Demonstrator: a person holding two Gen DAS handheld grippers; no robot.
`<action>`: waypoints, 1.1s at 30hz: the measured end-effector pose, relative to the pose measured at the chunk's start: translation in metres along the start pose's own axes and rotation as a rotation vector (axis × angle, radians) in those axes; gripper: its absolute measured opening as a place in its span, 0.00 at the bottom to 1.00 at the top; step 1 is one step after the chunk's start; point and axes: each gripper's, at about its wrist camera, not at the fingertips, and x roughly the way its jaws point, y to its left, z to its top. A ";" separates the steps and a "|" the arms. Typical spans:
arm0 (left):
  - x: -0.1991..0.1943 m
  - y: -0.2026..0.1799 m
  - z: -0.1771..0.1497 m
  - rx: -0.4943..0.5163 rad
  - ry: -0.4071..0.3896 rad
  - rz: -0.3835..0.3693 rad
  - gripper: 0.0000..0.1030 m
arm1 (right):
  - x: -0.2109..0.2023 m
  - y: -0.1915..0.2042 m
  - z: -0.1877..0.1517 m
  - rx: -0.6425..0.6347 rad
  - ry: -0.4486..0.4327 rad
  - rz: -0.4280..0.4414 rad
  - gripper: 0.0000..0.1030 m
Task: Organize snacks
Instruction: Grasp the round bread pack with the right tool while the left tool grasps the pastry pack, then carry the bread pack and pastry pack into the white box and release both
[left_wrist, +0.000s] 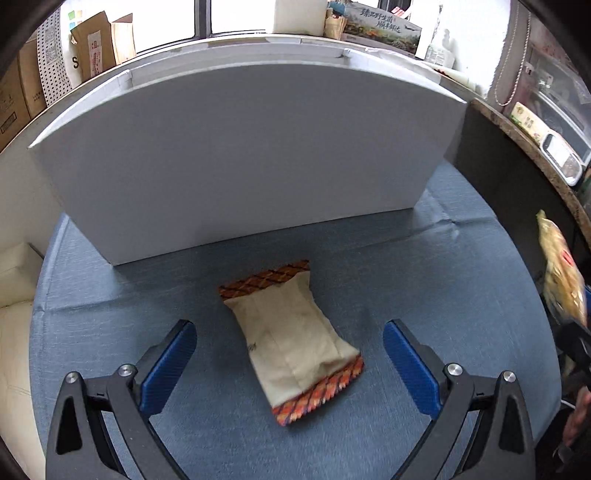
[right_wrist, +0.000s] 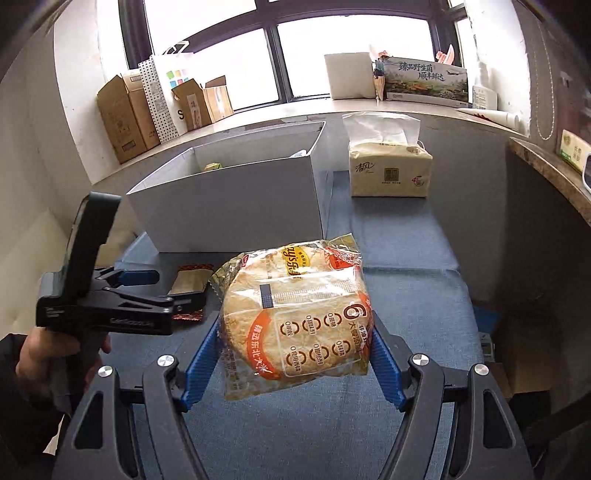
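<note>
We are mid-sort: our right tool (right_wrist: 295, 354) is clenched on the rice cracker bag (right_wrist: 295, 317), held above the blue tabletop (right_wrist: 406, 295) — next it must travel over the white box (right_wrist: 229, 199) and let go. Our left tool (left_wrist: 290, 349) hangs released over the small cream packet (left_wrist: 295, 343) on the tabletop, ready to close.

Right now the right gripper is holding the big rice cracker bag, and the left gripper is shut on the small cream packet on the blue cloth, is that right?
Not quite. The right gripper does hold the rice cracker bag, but the left gripper is open: in the left wrist view its jaws stand apart on either side of the small cream packet, which lies on the blue cloth.
</note>
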 end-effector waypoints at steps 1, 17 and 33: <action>0.005 0.000 0.001 -0.005 0.008 0.010 1.00 | 0.005 0.003 0.000 0.001 0.002 0.001 0.76; -0.060 0.028 -0.020 -0.112 -0.081 -0.142 0.50 | 0.008 0.011 -0.007 0.011 0.005 0.038 0.76; -0.193 0.068 0.023 -0.095 -0.331 -0.140 0.51 | -0.019 0.043 0.057 -0.070 -0.105 0.106 0.76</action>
